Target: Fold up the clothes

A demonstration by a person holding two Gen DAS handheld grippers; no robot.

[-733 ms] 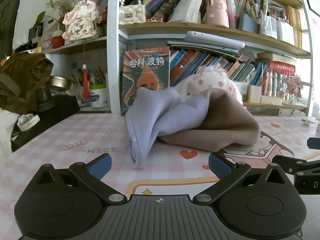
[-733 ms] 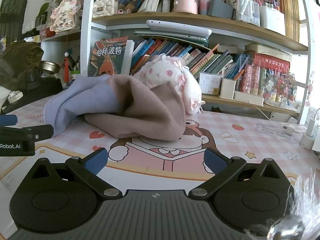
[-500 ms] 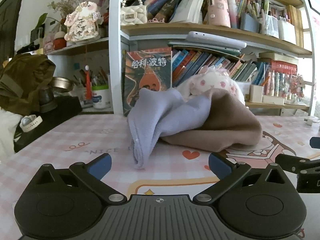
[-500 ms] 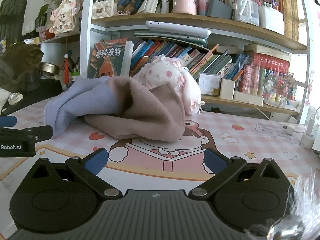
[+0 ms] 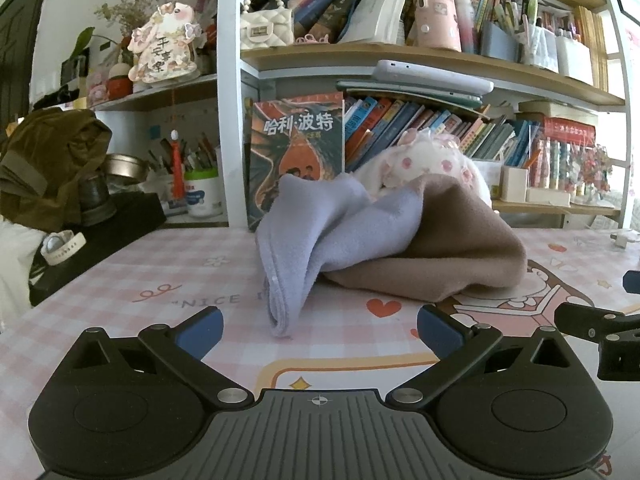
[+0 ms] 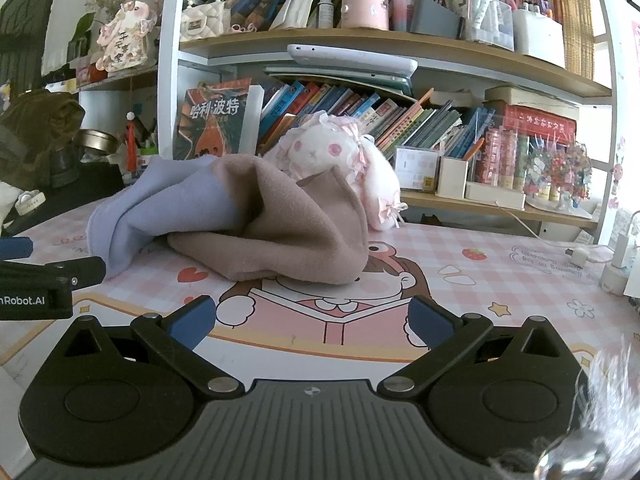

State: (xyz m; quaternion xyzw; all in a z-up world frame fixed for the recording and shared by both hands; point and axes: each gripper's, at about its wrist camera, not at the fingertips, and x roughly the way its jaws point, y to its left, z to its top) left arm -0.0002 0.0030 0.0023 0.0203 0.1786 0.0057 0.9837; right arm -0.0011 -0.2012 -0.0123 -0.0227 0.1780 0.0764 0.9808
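A crumpled garment lies heaped on the pink checked table mat. Its lavender part hangs toward the front left and its brown part bulks to the right. In the right wrist view the lavender part is at left and the brown part in the middle. My left gripper is open and empty, just short of the lavender edge. My right gripper is open and empty, in front of the brown part. Each gripper shows at the edge of the other's view.
A white plush rabbit sits behind the garment against the bookshelf. A book stands upright behind the heap. A dark bag and a black box are at far left. A charger and cable lie at right.
The left gripper has shifted slightly left, so the garment sits a little more to the right in its view. The right gripper has barely moved. Both stay open.
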